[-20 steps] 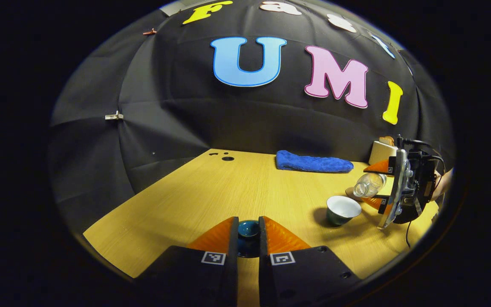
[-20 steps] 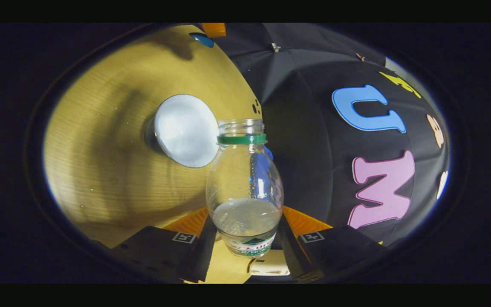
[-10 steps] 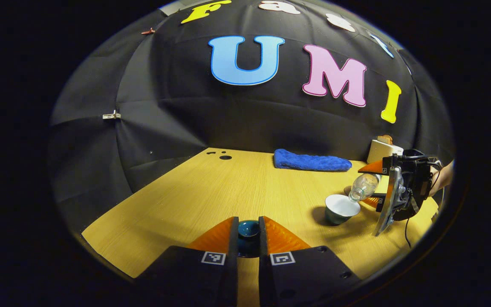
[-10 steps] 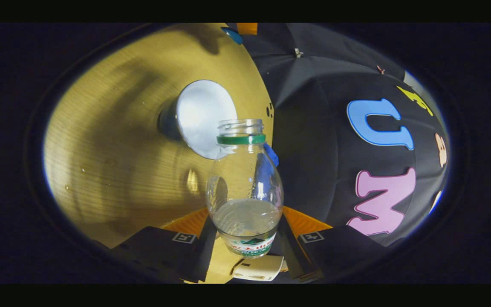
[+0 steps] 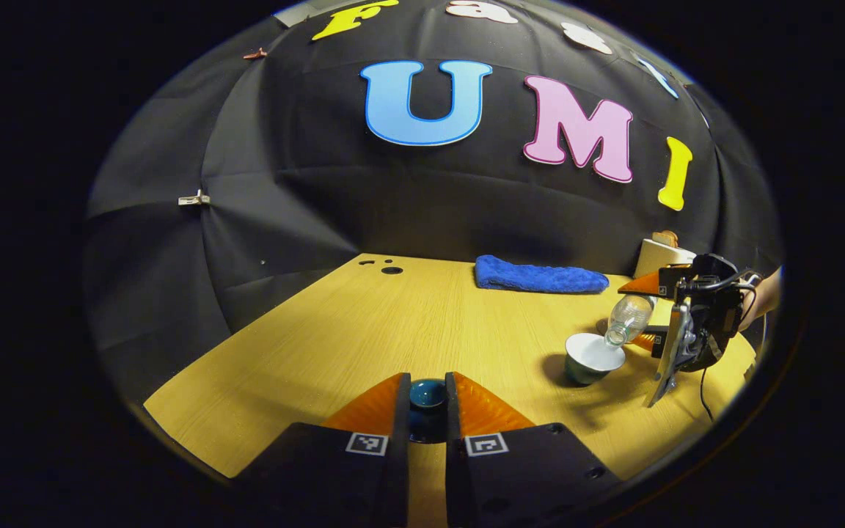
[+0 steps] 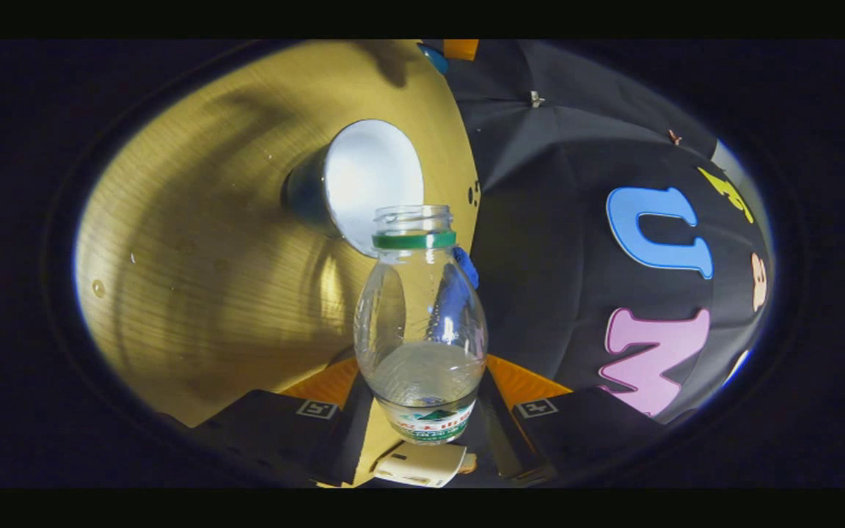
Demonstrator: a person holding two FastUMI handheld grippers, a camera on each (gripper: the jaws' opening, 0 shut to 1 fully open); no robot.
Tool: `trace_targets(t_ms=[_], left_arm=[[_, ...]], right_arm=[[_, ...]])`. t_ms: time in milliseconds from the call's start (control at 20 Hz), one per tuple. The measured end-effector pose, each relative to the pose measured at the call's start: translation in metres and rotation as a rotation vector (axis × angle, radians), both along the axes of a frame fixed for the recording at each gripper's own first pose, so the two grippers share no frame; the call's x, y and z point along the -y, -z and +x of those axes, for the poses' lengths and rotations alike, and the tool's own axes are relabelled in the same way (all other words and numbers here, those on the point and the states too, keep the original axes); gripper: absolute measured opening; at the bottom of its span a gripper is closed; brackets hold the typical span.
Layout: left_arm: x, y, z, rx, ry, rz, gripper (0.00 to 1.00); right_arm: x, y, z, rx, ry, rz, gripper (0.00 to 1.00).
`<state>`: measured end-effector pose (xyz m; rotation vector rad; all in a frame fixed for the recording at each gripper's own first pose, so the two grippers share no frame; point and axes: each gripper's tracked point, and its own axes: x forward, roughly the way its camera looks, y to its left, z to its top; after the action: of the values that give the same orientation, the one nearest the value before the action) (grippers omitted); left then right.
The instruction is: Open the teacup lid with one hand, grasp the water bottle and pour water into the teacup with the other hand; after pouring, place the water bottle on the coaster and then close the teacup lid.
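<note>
Left gripper view: the left tongs (image 5: 427, 411) are clenched on the teacup lid (image 5: 428, 394), 1 finger on each side of its dark knob, just above the tabletop (image 5: 364, 330). Ahead and to the right of these tongs, the open teacup (image 5: 593, 357) stands on the tabletop. The right tongs (image 5: 646, 312), held by a hand (image 5: 760, 297), grasp the water bottle (image 5: 628, 317), tilted with its mouth down over the cup rim. A blue towel (image 5: 540, 278) lies farther off, near the booth wall.

Right gripper view: the right tongs (image 6: 422, 400) grip the water bottle (image 6: 421, 330) at its lower body, 1 finger on each side. The bottle is uncapped, with a green neck ring. The teacup (image 6: 371, 183), white inside, sits directly beyond the bottle mouth.
</note>
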<state>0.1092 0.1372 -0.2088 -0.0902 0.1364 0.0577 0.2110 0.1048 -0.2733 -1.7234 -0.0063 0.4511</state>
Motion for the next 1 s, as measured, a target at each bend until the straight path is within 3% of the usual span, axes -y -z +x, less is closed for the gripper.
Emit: trace_targets(t_ms=[200, 250, 300, 350, 400, 1000], left_arm=[[-0.001, -0.001, 0.001, 0.003, -0.005, -0.005, 0.24], [-0.001, -0.001, -0.001, 0.004, -0.005, -0.006, 0.24], [-0.001, -0.001, -0.001, 0.004, -0.006, -0.008, 0.24], [-0.001, -0.001, 0.000, 0.006, -0.007, -0.011, 0.24], [-0.002, -0.002, 0.000, 0.007, -0.008, -0.013, 0.24], [-0.018, 0.009, -0.005, -0.004, -0.036, -0.033, 0.24]], right_arm=[[-0.003, -0.004, 0.003, 0.010, -0.020, -0.028, 0.72], [-0.004, -0.005, 0.004, 0.011, -0.026, -0.036, 0.68], [-0.005, -0.006, 0.005, 0.013, -0.032, -0.043, 0.72], [-0.007, -0.006, 0.006, 0.012, -0.037, -0.051, 0.68], [-0.008, -0.006, 0.007, 0.013, -0.043, -0.060, 0.72], [-0.015, -0.015, 0.014, 0.045, -0.065, -0.132, 0.72]])
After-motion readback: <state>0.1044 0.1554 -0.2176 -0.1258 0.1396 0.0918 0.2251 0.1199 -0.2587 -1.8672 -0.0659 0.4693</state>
